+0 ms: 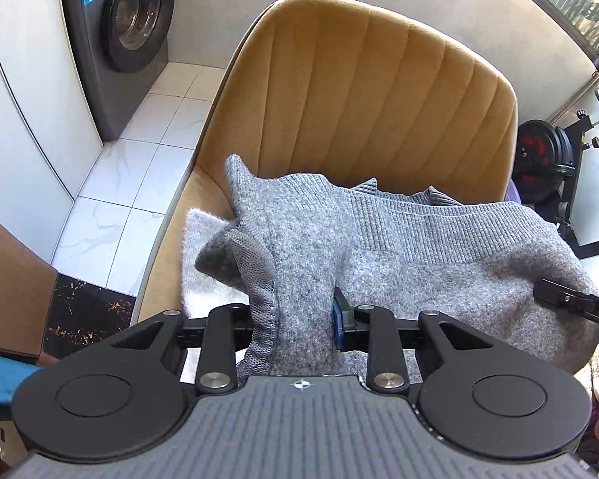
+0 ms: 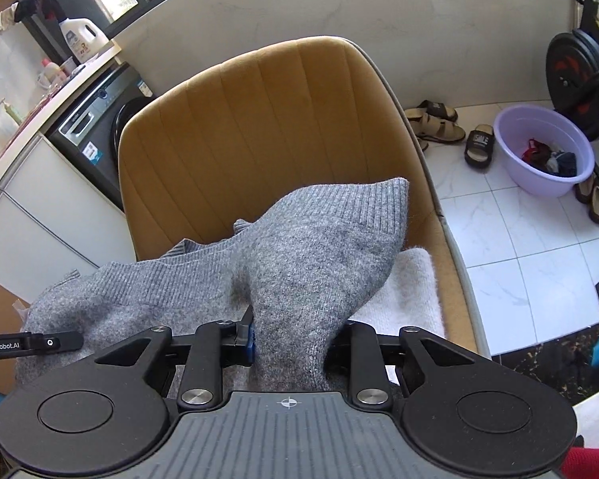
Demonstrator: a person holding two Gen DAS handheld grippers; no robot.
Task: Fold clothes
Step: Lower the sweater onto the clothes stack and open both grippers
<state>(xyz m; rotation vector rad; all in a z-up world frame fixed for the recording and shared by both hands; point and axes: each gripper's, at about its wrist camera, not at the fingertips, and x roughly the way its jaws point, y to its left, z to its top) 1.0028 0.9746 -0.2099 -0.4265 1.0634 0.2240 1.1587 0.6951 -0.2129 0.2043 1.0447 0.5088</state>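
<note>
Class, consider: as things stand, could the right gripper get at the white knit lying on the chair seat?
Probably not yet: the right gripper is shut on the grey sweater, which drapes over much of the white knit. Only its right side lies bare.

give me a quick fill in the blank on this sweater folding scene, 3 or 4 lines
1. Both claws, left claw and right claw, are shut on the grey ____.
2. The sweater lies on a tan ____.
3. Under the sweater sits a folded ____ garment.
4. The basin on the floor is ____ in colour.

Missing words: sweater; chair; white; purple
</note>
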